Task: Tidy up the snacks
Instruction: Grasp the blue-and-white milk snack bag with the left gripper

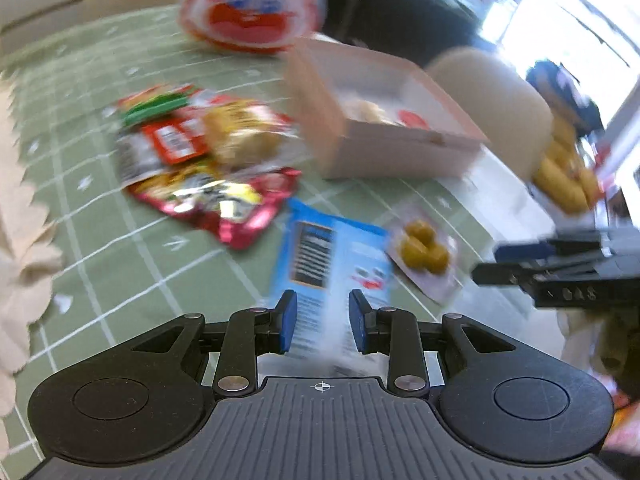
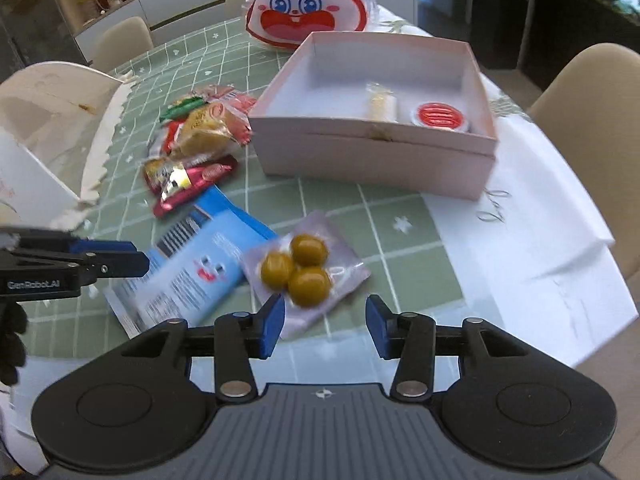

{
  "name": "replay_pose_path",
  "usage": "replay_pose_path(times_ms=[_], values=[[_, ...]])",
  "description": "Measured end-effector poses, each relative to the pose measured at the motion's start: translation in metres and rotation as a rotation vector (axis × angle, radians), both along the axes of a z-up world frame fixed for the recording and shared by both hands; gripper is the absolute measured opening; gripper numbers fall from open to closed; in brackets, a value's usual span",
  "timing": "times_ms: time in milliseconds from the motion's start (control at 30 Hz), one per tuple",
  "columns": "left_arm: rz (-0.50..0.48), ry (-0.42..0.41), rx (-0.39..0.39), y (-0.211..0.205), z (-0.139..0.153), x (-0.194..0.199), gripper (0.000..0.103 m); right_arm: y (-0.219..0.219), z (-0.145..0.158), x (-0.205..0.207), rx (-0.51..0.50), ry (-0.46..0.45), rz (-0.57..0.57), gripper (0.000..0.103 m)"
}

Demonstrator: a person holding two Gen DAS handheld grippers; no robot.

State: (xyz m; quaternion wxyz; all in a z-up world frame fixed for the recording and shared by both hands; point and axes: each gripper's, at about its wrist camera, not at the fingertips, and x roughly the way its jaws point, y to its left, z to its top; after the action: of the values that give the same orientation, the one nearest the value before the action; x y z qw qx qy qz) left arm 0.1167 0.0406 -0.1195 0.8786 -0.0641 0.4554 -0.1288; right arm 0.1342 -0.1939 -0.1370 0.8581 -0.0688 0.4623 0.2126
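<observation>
A blue snack packet (image 1: 332, 256) lies on the green checked tablecloth, its near end between my left gripper's (image 1: 323, 326) open fingers; it also shows in the right wrist view (image 2: 192, 268). A clear pack of green olives (image 2: 304, 270) lies right of it, just ahead of my open right gripper (image 2: 326, 326), and shows in the left wrist view (image 1: 424, 250). A pile of mixed snack packets (image 2: 196, 144) lies further back, also in the left wrist view (image 1: 204, 156). The pink open box (image 2: 376, 148) holds a red-lidded cup (image 2: 440, 116) and a small wrapped snack (image 2: 382, 106).
A red-and-white rabbit-face bag (image 2: 308, 4) stands behind the box. White paper (image 2: 532, 232) covers the table's right side. Beige chairs (image 2: 592, 92) surround the table. A white carton (image 2: 36, 160) sits at the left edge.
</observation>
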Motion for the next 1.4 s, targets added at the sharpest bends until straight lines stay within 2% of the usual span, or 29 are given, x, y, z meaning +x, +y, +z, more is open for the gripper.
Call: replay_pose_path(times_ms=[100,167,300,400,467,500,633,700,833,933,1067,1100,1200,1300,1400], values=[[-0.043,-0.011,0.14,-0.025,-0.003,-0.006,0.032,-0.004,-0.005,-0.006,-0.026,-0.033,-0.007,0.054],[-0.017,-0.018,0.186,-0.029,-0.003,-0.006,0.032,-0.003,-0.007,-0.006,-0.036,-0.045,-0.016,0.055],[0.116,-0.008,0.105,-0.009,-0.003,0.008,0.032,-0.001,-0.013,-0.008,-0.011,-0.053,-0.019,0.062],[0.178,0.054,-0.024,0.013,-0.013,0.021,0.032,-0.002,-0.018,-0.015,0.098,-0.004,-0.032,0.062],[0.19,0.071,-0.066,0.024,-0.018,0.025,0.032,0.002,-0.02,-0.018,0.154,0.022,-0.036,0.062],[0.188,0.08,-0.081,0.027,-0.021,0.026,0.034,0.008,-0.021,-0.019,0.156,0.014,-0.034,0.06],[0.178,0.1,-0.167,0.037,-0.027,0.033,0.035,0.033,-0.025,-0.018,0.144,-0.005,0.041,0.035],[0.161,0.096,-0.172,0.035,-0.028,0.036,0.035,0.041,-0.03,-0.016,0.146,0.013,0.053,0.032],[0.101,0.146,-0.193,0.028,-0.026,0.037,0.036,0.042,-0.032,-0.019,0.133,0.007,0.069,0.031],[0.041,0.153,-0.226,0.017,-0.008,0.026,0.043,0.034,-0.031,-0.023,0.107,0.006,0.073,0.029],[-0.011,0.121,-0.371,0.005,0.014,0.014,0.043,0.014,-0.029,-0.029,0.091,0.024,0.086,0.029],[-0.012,0.117,-0.377,0.001,0.014,0.015,0.043,0.009,-0.03,-0.031,0.091,0.021,0.092,0.029],[0.025,0.119,-0.328,-0.012,0.002,0.026,0.044,0.004,-0.029,-0.031,0.059,0.011,0.117,0.029],[0.039,0.128,-0.363,-0.023,-0.007,0.039,0.055,0.003,-0.029,-0.03,0.029,-0.004,0.157,0.029],[0.021,0.129,-0.413,-0.03,-0.008,0.047,0.056,-0.002,-0.028,-0.031,0.016,-0.019,0.192,0.029]])
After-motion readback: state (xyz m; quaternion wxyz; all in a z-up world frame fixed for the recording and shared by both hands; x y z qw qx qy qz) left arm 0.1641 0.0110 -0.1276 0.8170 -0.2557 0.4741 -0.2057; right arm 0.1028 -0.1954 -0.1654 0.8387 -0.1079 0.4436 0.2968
